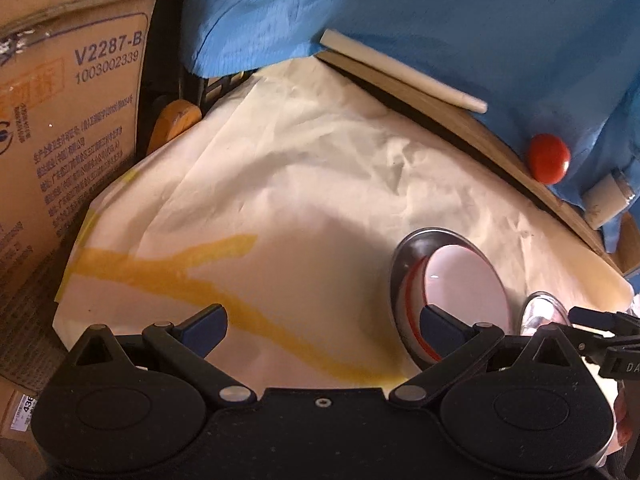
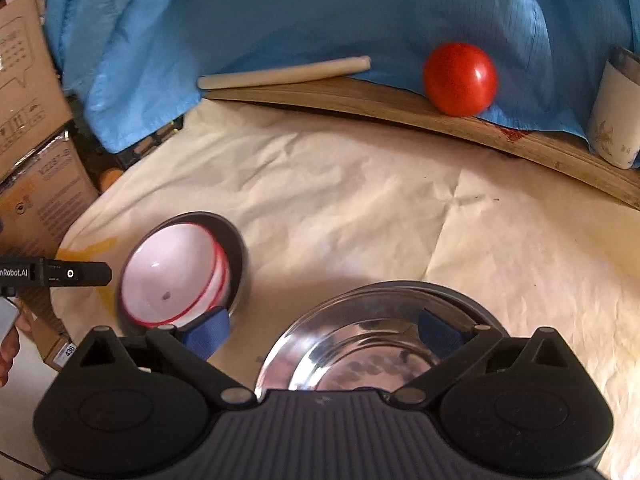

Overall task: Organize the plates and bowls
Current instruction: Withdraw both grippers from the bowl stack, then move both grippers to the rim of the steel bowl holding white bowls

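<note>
A white bowl with a red rim (image 2: 176,276) sits nested in a steel bowl (image 2: 236,248) at the left of the paper-covered table; both show in the left wrist view, the white bowl (image 1: 464,284) and the steel bowl (image 1: 404,256). A shiny steel plate (image 2: 360,344) lies directly under my right gripper (image 2: 320,334), whose jaws are wide open above it. The plate's edge shows in the left wrist view (image 1: 544,312). My left gripper (image 1: 320,328) is open and empty, left of the bowls. The left gripper's side shows in the right wrist view (image 2: 72,274).
A red tomato (image 2: 460,78) and a white stick (image 2: 284,72) rest on a wooden board (image 2: 400,100) at the back, draped with blue cloth (image 2: 280,8). A white cup (image 2: 616,120) stands at the right. Cardboard boxes (image 1: 60,128) stand left of the table.
</note>
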`<action>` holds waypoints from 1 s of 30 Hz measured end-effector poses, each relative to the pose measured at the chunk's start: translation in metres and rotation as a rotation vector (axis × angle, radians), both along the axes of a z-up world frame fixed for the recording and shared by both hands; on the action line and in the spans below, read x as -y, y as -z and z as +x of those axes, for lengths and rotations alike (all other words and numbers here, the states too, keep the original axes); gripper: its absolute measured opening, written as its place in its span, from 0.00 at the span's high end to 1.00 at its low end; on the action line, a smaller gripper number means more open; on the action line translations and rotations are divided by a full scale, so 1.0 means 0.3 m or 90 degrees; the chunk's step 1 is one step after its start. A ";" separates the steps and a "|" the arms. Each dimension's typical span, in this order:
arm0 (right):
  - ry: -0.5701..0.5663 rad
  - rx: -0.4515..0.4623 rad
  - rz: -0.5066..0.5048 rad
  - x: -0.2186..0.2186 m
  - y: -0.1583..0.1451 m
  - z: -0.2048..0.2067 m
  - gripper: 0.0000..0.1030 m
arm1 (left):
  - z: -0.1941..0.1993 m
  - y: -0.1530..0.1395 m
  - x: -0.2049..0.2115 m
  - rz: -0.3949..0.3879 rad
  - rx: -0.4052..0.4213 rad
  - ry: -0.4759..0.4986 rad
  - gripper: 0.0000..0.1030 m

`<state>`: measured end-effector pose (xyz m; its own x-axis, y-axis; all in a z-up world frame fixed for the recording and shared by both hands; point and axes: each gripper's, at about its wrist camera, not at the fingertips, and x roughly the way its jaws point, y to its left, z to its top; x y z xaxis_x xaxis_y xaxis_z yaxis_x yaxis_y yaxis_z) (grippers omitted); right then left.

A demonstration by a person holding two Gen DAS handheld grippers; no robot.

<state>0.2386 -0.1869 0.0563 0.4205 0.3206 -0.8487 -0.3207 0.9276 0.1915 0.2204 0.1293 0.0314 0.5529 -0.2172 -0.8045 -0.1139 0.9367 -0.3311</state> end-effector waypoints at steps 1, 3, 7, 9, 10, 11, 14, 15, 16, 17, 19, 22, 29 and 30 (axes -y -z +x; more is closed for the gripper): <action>-0.001 -0.001 0.000 0.000 0.001 0.009 0.00 | 0.006 0.005 0.002 0.001 -0.003 -0.001 0.01; -0.007 0.000 -0.004 -0.007 0.000 0.028 0.00 | 0.018 0.015 0.007 0.003 -0.011 -0.002 0.01; -0.032 0.015 -0.028 -0.037 -0.006 0.064 0.00 | 0.032 0.023 0.022 0.012 -0.017 0.005 0.01; -0.050 0.018 -0.049 -0.058 -0.002 0.082 0.00 | 0.036 0.025 0.032 0.028 -0.014 0.011 0.01; -0.057 0.017 -0.056 -0.067 0.001 0.088 0.00 | 0.036 0.026 0.035 0.033 -0.015 0.014 0.01; -0.064 0.016 -0.060 -0.076 0.003 0.093 0.00 | 0.038 0.028 0.039 0.037 -0.018 0.016 0.01; -0.078 0.010 -0.059 -0.098 0.008 0.098 0.00 | 0.043 0.032 0.044 0.046 -0.024 0.018 0.01; -0.081 0.010 -0.060 -0.103 0.010 0.098 0.00 | 0.044 0.033 0.047 0.051 -0.024 0.021 0.01; -0.086 0.008 -0.063 -0.112 0.012 0.099 0.00 | 0.045 0.033 0.050 0.055 -0.024 0.023 0.01; -0.090 0.006 -0.067 -0.118 0.016 0.100 0.00 | 0.045 0.032 0.051 0.057 -0.022 0.024 0.01; -0.098 0.002 -0.085 -0.136 0.025 0.103 0.00 | 0.049 0.031 0.053 0.062 -0.022 0.025 0.01; -0.113 0.004 -0.116 -0.159 0.036 0.107 0.00 | 0.053 0.028 0.060 0.071 -0.022 0.023 0.01; -0.138 -0.004 -0.143 -0.197 0.062 0.125 0.01 | 0.059 0.017 0.074 0.096 -0.010 0.029 0.02; -0.143 -0.003 -0.147 -0.204 0.067 0.124 0.01 | 0.058 0.017 0.073 0.093 -0.004 0.031 0.04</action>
<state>0.2757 -0.1257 0.0362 0.3565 0.2036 -0.9119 -0.5215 0.8531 -0.0134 0.2378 0.1075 0.0264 0.5389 -0.1242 -0.8332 -0.0685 0.9793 -0.1903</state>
